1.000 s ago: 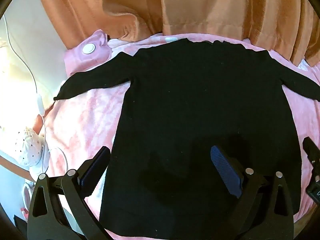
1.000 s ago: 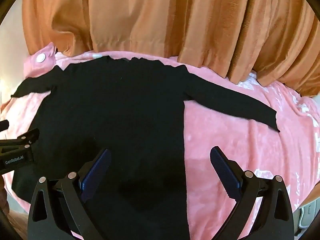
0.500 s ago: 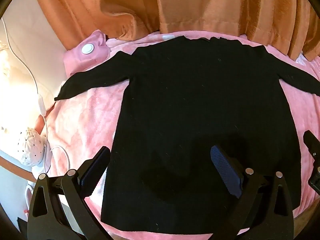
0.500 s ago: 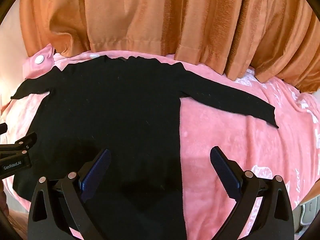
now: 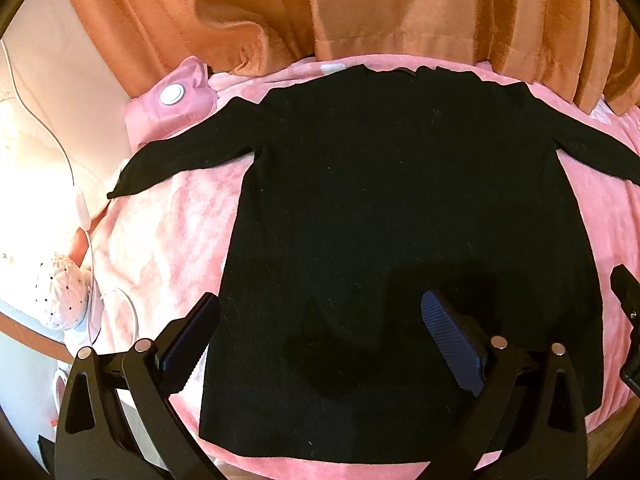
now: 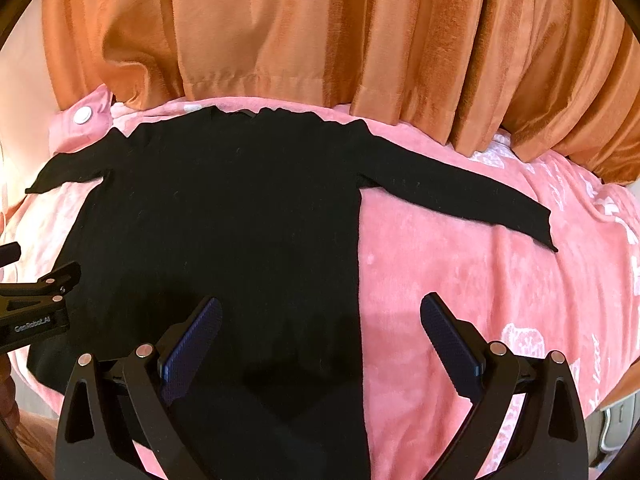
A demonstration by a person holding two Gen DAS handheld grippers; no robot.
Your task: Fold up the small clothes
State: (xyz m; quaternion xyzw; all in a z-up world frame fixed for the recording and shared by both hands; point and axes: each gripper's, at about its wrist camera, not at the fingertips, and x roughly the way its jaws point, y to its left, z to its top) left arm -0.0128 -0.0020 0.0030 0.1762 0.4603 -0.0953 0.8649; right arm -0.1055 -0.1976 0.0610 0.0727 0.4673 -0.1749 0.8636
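Lying beneath both tongs: sweater (image 5: 400, 220).

A home bedroom: a bed under a fluffy pink fleece blanket (image 6: 460, 280), with heavy orange velvet curtains (image 6: 320, 32) hanging directly behind it.

one black sweater (image 5: 400, 208), one pink blanket (image 6: 460, 288), two hand-held grippers (image 5: 320, 344) (image 6: 320, 344)
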